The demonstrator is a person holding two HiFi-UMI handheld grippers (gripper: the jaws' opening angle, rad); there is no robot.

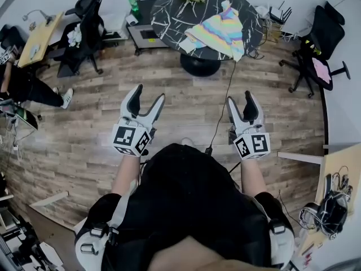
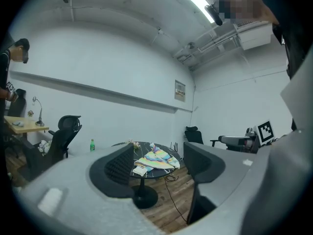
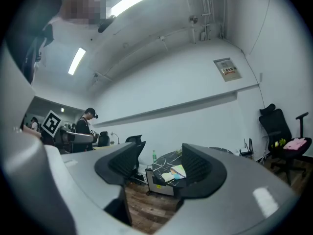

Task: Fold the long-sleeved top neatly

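Observation:
A pastel rainbow-striped long-sleeved top (image 1: 217,31) lies loosely spread on a round black marble table (image 1: 169,10) across the room. Both grippers are held level over the wood floor, well short of the table. My left gripper (image 1: 149,94) stands open with nothing between its jaws. My right gripper (image 1: 239,97) is open and empty too. In the left gripper view, the top (image 2: 157,158) shows far off between the open jaws of the left gripper (image 2: 159,168). The right gripper (image 3: 156,168) frames the table (image 3: 164,166) and a corner of the top (image 3: 177,172).
A green bottle (image 1: 133,4) and a low cabinet (image 1: 148,35) stand left of the table. Black office chairs sit at left (image 1: 84,33) and right (image 1: 316,44). A cable (image 1: 223,112) runs across the floor. A person (image 1: 22,83) is at a desk far left.

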